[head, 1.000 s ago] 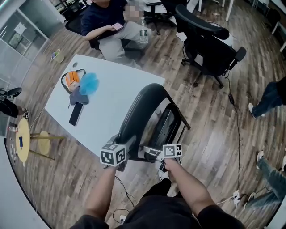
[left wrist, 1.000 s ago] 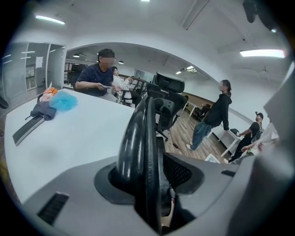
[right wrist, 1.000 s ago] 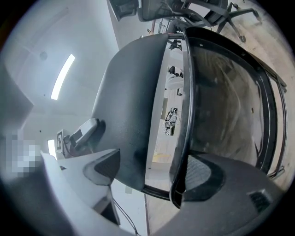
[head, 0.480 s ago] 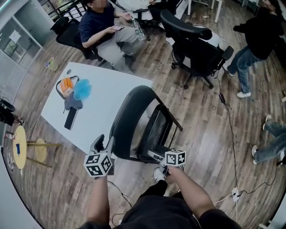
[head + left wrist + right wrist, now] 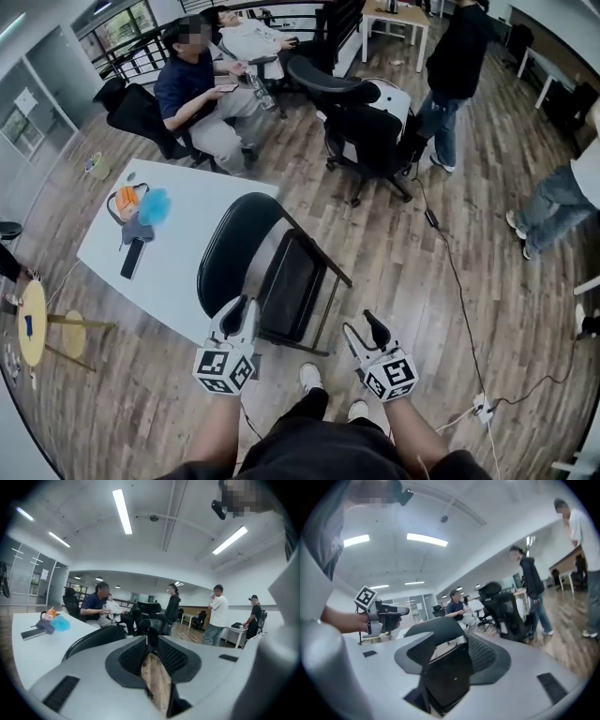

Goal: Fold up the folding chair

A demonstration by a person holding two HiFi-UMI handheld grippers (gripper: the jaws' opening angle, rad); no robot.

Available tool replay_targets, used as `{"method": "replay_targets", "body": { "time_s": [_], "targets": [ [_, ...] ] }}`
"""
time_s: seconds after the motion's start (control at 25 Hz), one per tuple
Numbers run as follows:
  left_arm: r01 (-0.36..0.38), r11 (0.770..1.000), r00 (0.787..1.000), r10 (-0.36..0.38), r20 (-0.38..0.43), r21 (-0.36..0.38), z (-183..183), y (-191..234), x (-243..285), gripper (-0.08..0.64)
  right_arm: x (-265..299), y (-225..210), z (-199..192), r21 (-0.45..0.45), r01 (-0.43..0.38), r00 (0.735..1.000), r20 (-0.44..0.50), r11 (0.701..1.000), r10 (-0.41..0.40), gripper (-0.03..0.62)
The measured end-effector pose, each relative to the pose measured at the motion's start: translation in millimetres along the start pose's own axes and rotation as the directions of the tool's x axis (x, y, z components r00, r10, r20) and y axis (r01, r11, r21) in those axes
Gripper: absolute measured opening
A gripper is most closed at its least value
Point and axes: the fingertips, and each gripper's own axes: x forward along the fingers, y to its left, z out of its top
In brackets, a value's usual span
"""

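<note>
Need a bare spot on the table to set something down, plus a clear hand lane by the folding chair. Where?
Free: the white table's near half, between the blue fluff pile and the folding chair. Also bare floor between that chair and the cable. Crowded: table's far-left end and around the office chair.

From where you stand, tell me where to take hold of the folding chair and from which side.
Take the folding chair by the upper rim of its backrest, probably coming down from above at the end nearest you. That rim is a thin curved edge facing up with nothing lying over it, so it looks easy to pinch; the frame tubes sit lower and farther off.
</note>
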Motion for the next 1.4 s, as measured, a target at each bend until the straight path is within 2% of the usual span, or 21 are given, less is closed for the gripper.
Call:
{"method": "replay_targets", "body": {
  "time_s": [0.12,0.28,0.4,0.56,0.68,0.8,1.0,1.12,1.24,1.4],
  "targets": [
    [0.039,0.999,0.995,-0.043,0.089,0.037,10.7,-69.1,-13.0,0.048,-58.5,-14.1,48.1,-0.142,0.112,0.988,0.12,0.983,-0.095,0.162],
    [0.045,0.997,0.991,-0.052,0.125,0.063,3.8,-142.5,-40.8,0.007,-129.6,-16.0,85.0,-0.265,0.222,0.961,0.222,0.939,-0.164,0.026],
    [0.05,0.996,0.988,-0.061,0.141,0.081,-7.5,-188.4,-70.2,0.006,-175.6,-6.3,94.2,-0.283,0.248,0.95,0.257,0.927,-0.176,0.015],
    [0.02,0.997,0.987,-0.032,0.158,0.08,-22.8,-232.5,-111.1,0.006,-222.2,11.4,91.4,-0.305,0.234,0.953,0.26,0.923,-0.156,0.014],
    [-0.003,0.996,0.99,-0.01,0.14,0.09,-36.1,-250.8,-138.8,0.006,-243.6,31.3,84.0,-0.334,0.211,0.959,0.255,0.919,-0.127,0.014],
    [0.007,0.995,0.993,-0.018,0.113,0.098,-46.5,-262.2,-165.1,0.006,-259.9,54.3,71.7,-0.354,0.182,0.969,0.221,0.917,-0.108,0.014],
    [0.046,0.994,0.994,-0.055,0.091,0.1,-55.6,-270.9,-200.6,0.006,-279.0,90.9,55.7,-0.351,0.166,0.98,0.163,0.922,-0.114,0.014],
    [0.081,0.989,0.991,-0.092,0.094,0.12,-55.5,-275.0,-219.8,0.006,-288.6,111.8,52.9,-0.344,0.178,0.978,0.163,0.922,-0.128,0.014],
    [0.121,0.984,0.987,-0.133,0.087,0.135,-58.7,-271.4,-242.6,0.006,-297.6,134.4,43.3,-0.334,0.2,0.975,0.157,0.921,-0.155,0.014],
    [0.132,0.984,0.988,-0.14,0.067,0.12,-69.0,-250.2,-277.0,0.006,-302.4,178.3,27.9,-0.372,0.189,0.98,0.131,0.909,-0.15,0.014]
  ]
}}
